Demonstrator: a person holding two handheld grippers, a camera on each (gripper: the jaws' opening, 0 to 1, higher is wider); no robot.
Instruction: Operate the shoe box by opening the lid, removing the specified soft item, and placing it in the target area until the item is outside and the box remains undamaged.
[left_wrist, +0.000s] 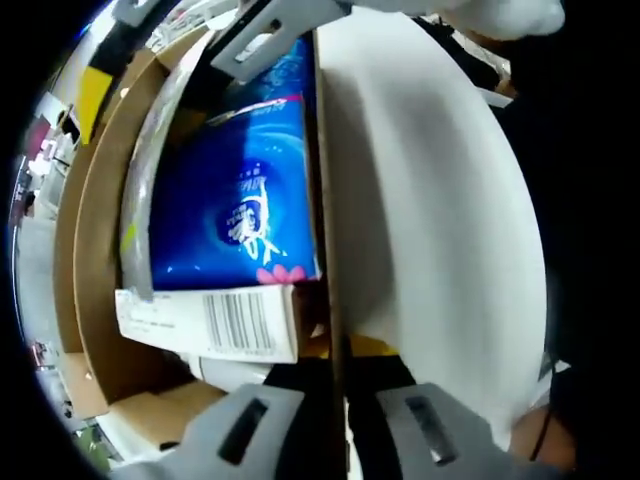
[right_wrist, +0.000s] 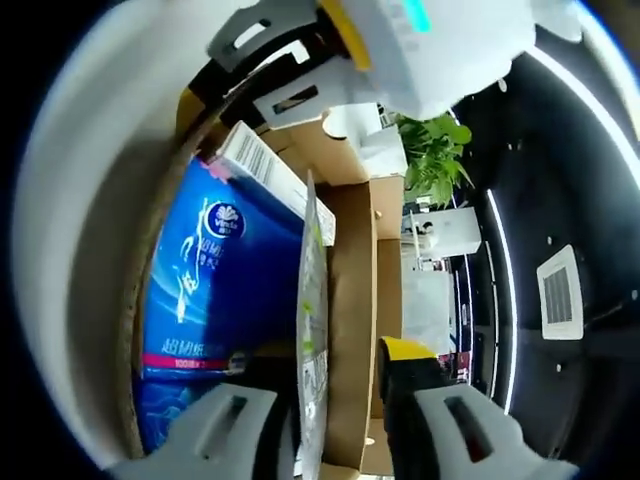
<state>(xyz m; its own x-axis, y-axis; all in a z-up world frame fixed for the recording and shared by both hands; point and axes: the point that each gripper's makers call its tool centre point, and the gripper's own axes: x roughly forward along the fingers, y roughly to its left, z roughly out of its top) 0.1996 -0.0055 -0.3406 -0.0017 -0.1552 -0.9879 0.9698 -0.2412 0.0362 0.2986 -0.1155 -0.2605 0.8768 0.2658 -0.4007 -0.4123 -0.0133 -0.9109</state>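
Left gripper (left_wrist: 330, 425) straddles lid (left_wrist: 420, 200) edge—

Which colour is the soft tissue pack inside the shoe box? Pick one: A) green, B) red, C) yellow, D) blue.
D: the tissue pack lying inside the cardboard shoe box has a blue wrapper with white lettering, and the right gripper view shows the same blue pack.

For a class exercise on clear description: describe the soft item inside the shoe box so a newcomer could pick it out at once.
Find the brown cardboard shoe box with its white lid raised alongside. Inside lies a blue plastic tissue pack, also seen in the right gripper view. Its glossy blue wrap with white lettering sets it apart from the white barcode label at its end.
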